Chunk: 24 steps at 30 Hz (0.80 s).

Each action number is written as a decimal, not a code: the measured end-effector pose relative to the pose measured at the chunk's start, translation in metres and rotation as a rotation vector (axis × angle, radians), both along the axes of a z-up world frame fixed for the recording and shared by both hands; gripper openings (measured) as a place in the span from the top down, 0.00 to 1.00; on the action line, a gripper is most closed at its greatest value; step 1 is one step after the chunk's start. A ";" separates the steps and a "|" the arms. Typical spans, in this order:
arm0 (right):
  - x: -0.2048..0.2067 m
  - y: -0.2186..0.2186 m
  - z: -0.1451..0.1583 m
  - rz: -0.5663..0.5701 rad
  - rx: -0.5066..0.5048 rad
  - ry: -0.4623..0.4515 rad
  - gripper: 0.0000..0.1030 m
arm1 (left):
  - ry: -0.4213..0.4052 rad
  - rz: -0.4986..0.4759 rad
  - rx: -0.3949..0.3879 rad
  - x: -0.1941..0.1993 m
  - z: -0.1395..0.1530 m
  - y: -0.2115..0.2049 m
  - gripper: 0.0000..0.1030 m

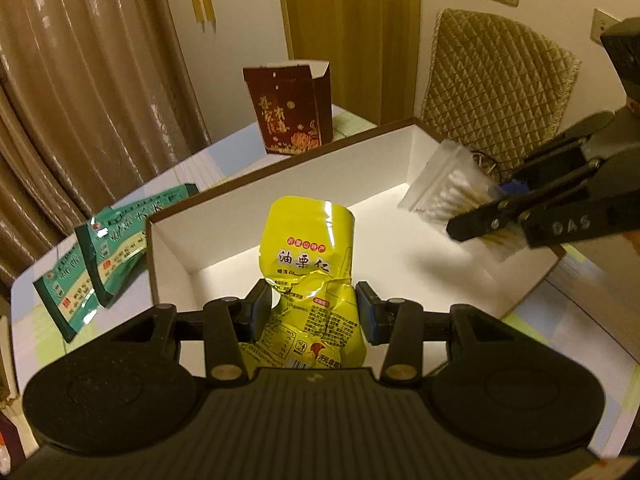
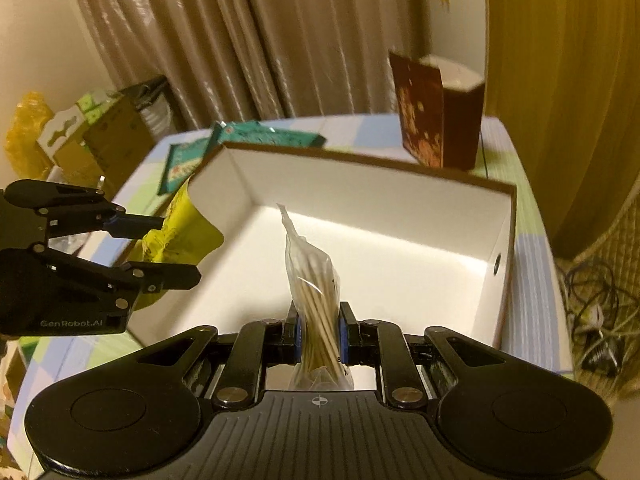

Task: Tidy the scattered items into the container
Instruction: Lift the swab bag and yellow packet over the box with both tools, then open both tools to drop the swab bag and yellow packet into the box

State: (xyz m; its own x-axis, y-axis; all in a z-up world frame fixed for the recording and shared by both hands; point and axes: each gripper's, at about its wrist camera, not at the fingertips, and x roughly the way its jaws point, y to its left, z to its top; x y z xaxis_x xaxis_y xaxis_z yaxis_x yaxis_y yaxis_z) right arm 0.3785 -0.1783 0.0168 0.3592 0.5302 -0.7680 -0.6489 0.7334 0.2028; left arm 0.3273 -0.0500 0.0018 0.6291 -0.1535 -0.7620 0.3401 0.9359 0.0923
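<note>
A white box with a brown rim (image 1: 280,164) (image 2: 360,160) stands on the table, its floor bare. My left gripper (image 1: 312,312) is shut on a yellow snack pouch (image 1: 308,248) and holds it over the box's near left part; it also shows in the right wrist view (image 2: 180,248), where the left gripper (image 2: 176,248) is at the left. My right gripper (image 2: 319,332) is shut on a clear bag of cotton swabs (image 2: 312,280) above the box; from the left wrist view the right gripper (image 1: 496,216) holds the bag (image 1: 444,192) over the right side.
Two green packets (image 1: 100,256) (image 2: 224,140) lie on the table left of the box. A dark red carton (image 1: 288,108) (image 2: 436,112) stands upright behind it. A quilted chair (image 1: 496,76) is beyond the far right corner. Curtains hang behind.
</note>
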 end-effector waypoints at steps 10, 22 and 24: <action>0.015 0.005 -0.038 -0.026 -0.059 0.095 0.87 | 0.109 0.042 -0.003 0.034 -0.044 -0.019 0.61; 0.019 0.011 -0.053 -0.017 -0.118 0.132 0.87 | 0.226 0.093 -0.019 0.056 -0.081 -0.020 0.55; 0.020 0.011 -0.053 -0.017 -0.121 0.136 0.86 | 0.230 0.100 -0.015 0.057 -0.083 -0.019 0.50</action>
